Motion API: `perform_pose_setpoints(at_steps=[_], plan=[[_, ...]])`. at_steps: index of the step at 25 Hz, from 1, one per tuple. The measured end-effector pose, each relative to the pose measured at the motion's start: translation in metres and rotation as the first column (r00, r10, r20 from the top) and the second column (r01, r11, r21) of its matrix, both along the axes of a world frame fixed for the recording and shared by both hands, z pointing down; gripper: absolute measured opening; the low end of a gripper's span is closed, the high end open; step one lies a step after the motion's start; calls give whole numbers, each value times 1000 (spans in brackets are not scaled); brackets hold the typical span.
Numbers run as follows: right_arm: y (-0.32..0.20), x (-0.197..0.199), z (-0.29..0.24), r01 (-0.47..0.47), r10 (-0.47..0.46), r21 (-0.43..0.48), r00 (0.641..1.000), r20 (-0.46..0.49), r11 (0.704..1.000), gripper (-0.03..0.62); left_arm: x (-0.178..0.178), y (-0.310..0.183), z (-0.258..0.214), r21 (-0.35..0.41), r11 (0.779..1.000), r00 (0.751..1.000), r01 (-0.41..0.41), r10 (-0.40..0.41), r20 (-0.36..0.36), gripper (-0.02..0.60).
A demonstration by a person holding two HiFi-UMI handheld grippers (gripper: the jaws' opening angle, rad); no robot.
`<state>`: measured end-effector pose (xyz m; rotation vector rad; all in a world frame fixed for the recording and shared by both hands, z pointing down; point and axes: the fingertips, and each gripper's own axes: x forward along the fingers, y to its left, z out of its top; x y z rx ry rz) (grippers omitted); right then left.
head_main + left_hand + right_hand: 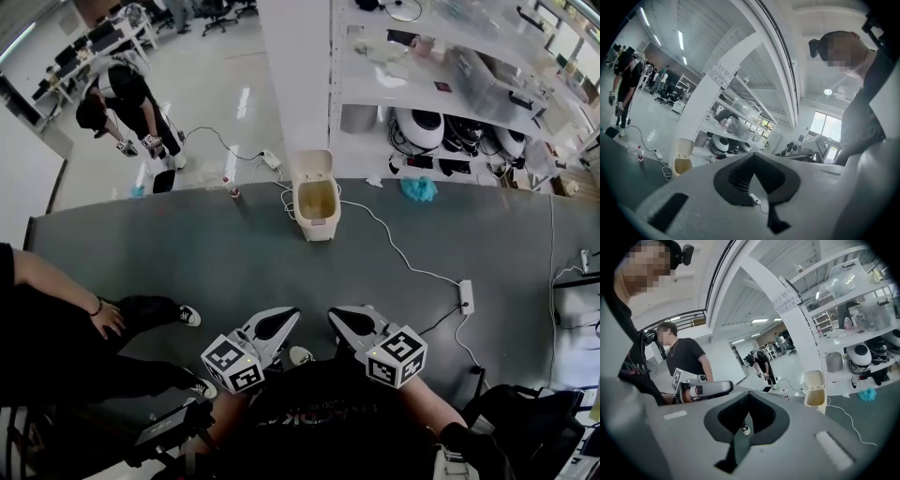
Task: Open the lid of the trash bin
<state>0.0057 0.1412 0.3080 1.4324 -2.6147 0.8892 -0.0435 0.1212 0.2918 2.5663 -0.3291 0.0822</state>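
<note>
Grey floor matting [187, 253] carries the trash bin [317, 211] at its far edge, lid [314, 161] apparently up already, well apart from the left gripper [289, 315] and right gripper [337, 315], both jaws pressed together, empty. A clumsy nudge might topple the bin or drop the lid.

head view: steeply down | gripper views: forward | all share: trash bin [319, 228] [680, 165] [814, 399]

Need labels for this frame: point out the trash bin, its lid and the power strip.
trash bin [319, 229], head view, front wall.
lid [314, 162], head view, raised flap's middle.
power strip [466, 296], head view, its middle.
</note>
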Motion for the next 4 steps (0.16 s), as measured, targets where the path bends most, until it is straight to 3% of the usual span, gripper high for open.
perform_pose_setpoints(at_steps=[4], plan=[[0, 8, -2, -8, 8, 0, 1000, 2, 1000, 8, 8, 1, -3, 6, 1000, 1000, -11, 11, 2, -2]])
